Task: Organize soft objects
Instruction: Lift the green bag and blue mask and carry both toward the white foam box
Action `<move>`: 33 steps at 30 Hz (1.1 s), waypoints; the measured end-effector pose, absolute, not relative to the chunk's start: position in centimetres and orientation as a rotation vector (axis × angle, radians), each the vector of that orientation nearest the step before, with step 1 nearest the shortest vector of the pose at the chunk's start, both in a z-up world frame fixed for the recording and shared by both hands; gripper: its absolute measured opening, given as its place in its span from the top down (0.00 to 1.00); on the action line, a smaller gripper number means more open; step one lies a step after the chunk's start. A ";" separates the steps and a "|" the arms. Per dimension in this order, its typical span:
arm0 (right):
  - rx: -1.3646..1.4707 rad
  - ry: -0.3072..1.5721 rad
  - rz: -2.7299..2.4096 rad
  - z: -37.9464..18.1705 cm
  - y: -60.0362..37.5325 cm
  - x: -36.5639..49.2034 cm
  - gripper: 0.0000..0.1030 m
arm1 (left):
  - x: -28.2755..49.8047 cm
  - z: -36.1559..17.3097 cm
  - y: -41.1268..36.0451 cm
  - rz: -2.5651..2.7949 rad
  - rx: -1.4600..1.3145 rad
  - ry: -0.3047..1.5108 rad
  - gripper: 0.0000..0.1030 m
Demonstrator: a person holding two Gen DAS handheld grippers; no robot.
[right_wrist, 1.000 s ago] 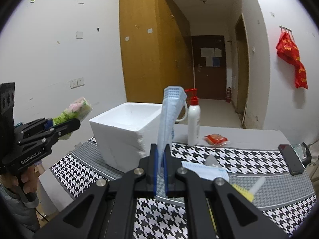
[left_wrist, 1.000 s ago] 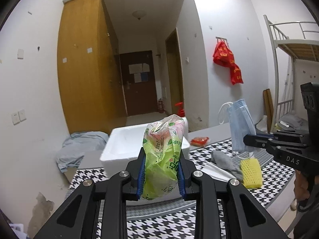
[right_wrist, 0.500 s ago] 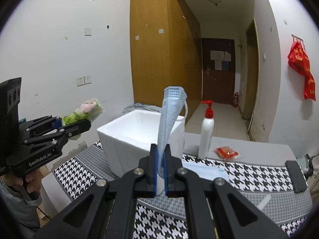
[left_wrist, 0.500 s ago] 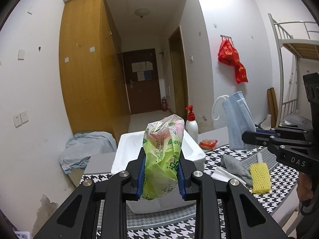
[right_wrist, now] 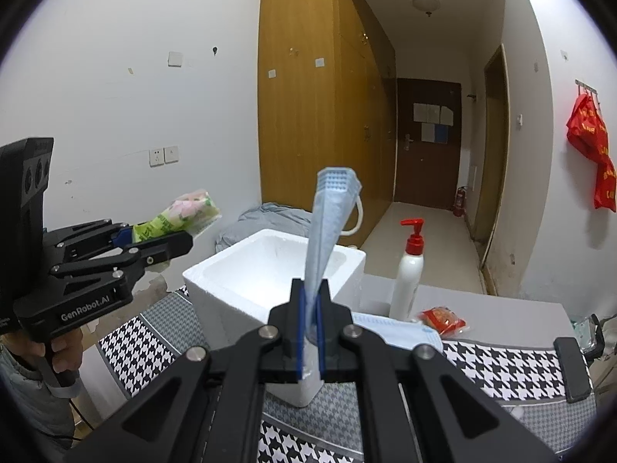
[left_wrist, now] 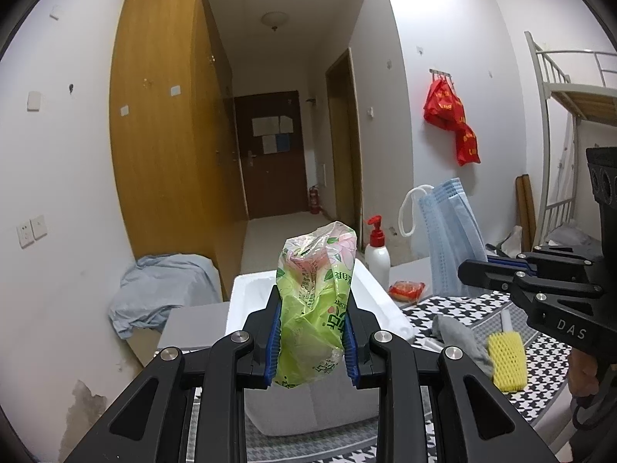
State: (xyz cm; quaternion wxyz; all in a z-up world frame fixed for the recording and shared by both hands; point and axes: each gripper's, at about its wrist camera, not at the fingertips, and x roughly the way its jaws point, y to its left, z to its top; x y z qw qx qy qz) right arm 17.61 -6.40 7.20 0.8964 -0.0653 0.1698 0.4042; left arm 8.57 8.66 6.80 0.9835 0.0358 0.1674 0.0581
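Houndstooth table [right_wrist: 497, 359] with foam box [right_wrist: 246, 270], pump bottle [right_wrist: 408, 270]. Left gripper [left_wrist: 311, 341] clamped on green packet [left_wrist: 314, 301]; right gripper [right_wrist: 309, 332] pinching blue mask [right_wrist: 327, 223] (both aloft, near box).

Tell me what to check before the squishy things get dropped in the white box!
1. Left gripper squeezing the green packet: ok.
2. Right gripper pinching the blue masks: ok.
3. White foam box open on top: ok.
4. Box has room inside: ok in the part that shows; its floor is partly hidden.
5. Either item above the opening: cannot tell.
6. Pump bottle clear of the box: ok, it stands beside it.
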 end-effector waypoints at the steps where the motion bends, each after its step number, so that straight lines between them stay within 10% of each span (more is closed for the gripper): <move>1: -0.139 0.351 0.839 7.3 -6.1 17.7 0.93 | 8.7 6.8 8.7 0.117 0.070 0.334 0.72; 33: -0.218 0.385 0.948 7.5 2.1 20.4 0.92 | 7.1 5.8 13.7 0.243 0.051 0.346 0.72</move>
